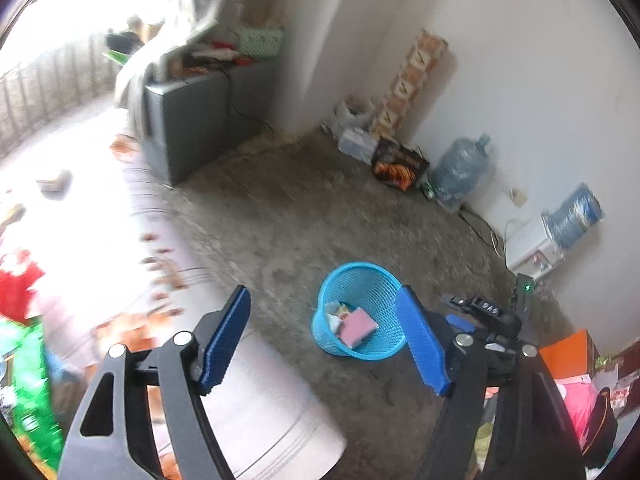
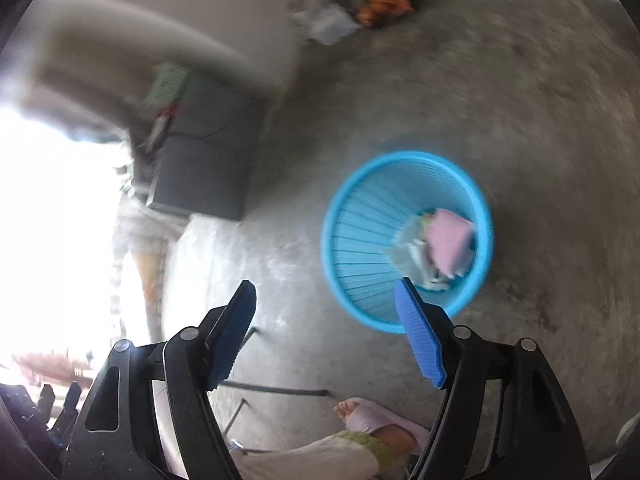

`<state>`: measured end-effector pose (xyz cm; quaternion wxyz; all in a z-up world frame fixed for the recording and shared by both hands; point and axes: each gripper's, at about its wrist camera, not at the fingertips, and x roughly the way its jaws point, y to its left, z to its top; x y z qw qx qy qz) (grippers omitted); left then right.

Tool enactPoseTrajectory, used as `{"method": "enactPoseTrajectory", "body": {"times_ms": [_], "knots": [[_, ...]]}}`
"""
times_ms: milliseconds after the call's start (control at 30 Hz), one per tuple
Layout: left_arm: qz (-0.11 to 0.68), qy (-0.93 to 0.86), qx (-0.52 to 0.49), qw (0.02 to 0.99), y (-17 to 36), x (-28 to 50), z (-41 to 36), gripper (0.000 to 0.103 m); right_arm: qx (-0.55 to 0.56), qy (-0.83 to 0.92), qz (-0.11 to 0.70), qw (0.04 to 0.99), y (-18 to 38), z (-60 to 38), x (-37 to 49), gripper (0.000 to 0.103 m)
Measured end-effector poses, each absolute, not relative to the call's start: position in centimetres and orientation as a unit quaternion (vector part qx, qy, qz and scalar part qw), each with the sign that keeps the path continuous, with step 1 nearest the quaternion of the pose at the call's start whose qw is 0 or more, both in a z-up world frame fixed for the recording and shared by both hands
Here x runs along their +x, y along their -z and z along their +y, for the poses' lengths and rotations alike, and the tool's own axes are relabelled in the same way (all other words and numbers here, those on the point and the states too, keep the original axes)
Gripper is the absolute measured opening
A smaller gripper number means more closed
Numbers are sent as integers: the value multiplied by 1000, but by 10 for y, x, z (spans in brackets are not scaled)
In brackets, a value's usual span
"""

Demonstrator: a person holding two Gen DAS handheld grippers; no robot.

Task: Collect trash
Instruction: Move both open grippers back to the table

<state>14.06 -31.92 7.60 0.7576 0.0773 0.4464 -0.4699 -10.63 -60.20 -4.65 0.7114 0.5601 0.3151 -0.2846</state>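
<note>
Blue bin stands on the concrete floor, mouth tilted toward 10 o'clock in left view, long axis near upright. Trash inside: pink pad lying on papers at the bottom. L gripper wide, nothing betw. pads, bin seen thru the gap. R gripper also wide, empty; bin at 1 o'clock of it, mouth facing cam. Grey cabinet at 11 o'clock. Person's foot at 6 in right view.
</note>
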Motion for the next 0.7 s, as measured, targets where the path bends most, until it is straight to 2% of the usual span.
{"method": "enactPoseTrajectory", "body": {"times_ms": [367,700], "knots": [[380,380,-23,843,-122,174,-137,76,463,158,345,801,-46,-530,5,75],[356,292,-92,883,-106,203,1,76,388,19,407,826,-94,-421,139,80]]}}
